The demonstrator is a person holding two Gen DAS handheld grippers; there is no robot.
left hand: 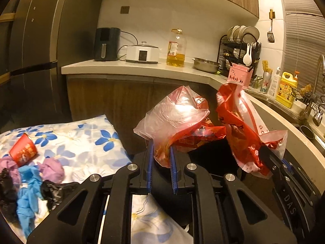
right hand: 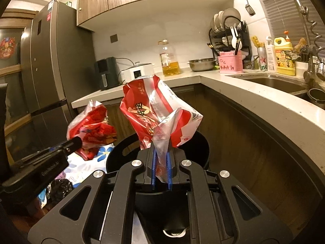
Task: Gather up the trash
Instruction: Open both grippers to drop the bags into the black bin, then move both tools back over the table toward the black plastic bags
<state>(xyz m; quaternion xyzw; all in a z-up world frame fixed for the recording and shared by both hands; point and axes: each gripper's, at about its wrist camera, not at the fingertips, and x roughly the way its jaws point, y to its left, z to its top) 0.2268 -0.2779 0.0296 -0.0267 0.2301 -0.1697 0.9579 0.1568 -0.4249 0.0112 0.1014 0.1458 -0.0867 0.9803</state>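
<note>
While the left tool (left hand: 161,158) clamps a crumpled clear-and-red bag (left hand: 176,118), the right tool (right hand: 161,162) pinches a red-and-white wrapper (right hand: 154,111), both standing upward. Below them gapes the black bin (right hand: 200,142), close beside the curved bench (right hand: 264,109) edge and the flowered cloth (left hand: 81,142).

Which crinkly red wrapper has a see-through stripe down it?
The tall red wrapper pinched in the right tool, above the black bin. The crumpled wrapper in the left tool is scrunched inside a cloudy pink bag.

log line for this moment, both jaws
left gripper: shut on pink bag | right gripper: shut on red wrapper | black bin: below
</note>
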